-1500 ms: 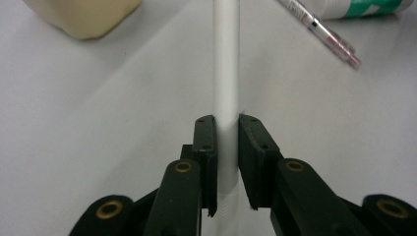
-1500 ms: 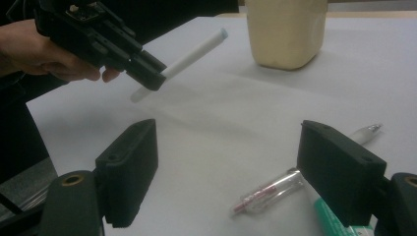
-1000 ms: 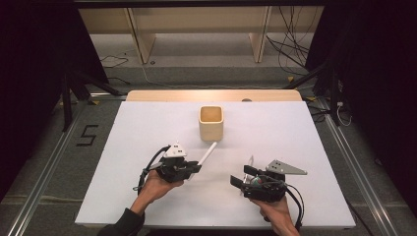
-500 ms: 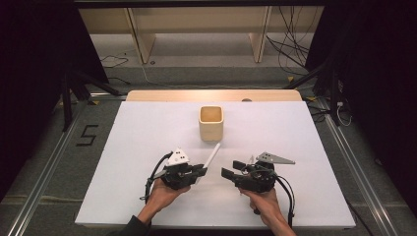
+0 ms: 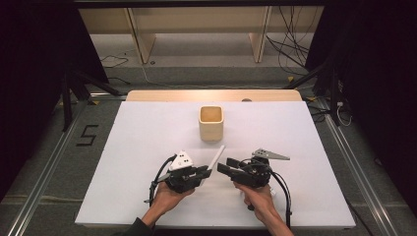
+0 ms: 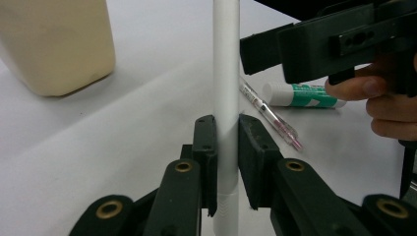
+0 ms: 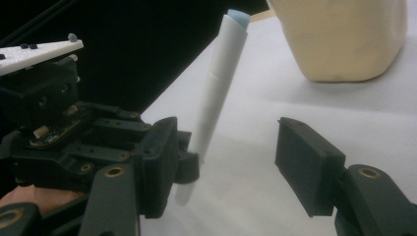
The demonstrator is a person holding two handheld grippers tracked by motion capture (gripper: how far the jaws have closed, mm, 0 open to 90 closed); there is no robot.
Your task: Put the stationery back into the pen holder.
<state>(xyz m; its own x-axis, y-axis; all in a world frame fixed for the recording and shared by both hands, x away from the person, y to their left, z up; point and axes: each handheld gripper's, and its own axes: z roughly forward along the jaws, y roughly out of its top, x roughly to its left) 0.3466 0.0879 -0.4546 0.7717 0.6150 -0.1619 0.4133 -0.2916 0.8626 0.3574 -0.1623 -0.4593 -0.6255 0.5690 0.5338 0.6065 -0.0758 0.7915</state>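
the white counter [image 5: 123,162] carries one cream cup [image 5: 211,123], standing upright toward its far middle. nearer the person, the two claws sit side by side, facing each other across a small gap. the left claw [image 5: 205,171] is closed narrow on one white tube [image 5: 216,157], pads pressed to its lower end, so the tube slants up and away toward the cup, clear of the counter. in the left gripper view its pads [image 6: 205,147] clamp the tube on both sides. the right claw [image 5: 226,168] stands about half open and has just been closing; in the right gripper view the tube [image 7: 216,93] rises between its two jaws, close to the one on the left of that view, and i can't tell whether it touches. beyond, in the left gripper view, one thin pen [image 6: 270,115] and one glue stick [image 6: 302,95] lie on the counter, close together. both hands come in low from the near edge, the left hand [image 5: 169,196] and right hand [image 5: 258,196] each wrapped round a gripper body, held about level.
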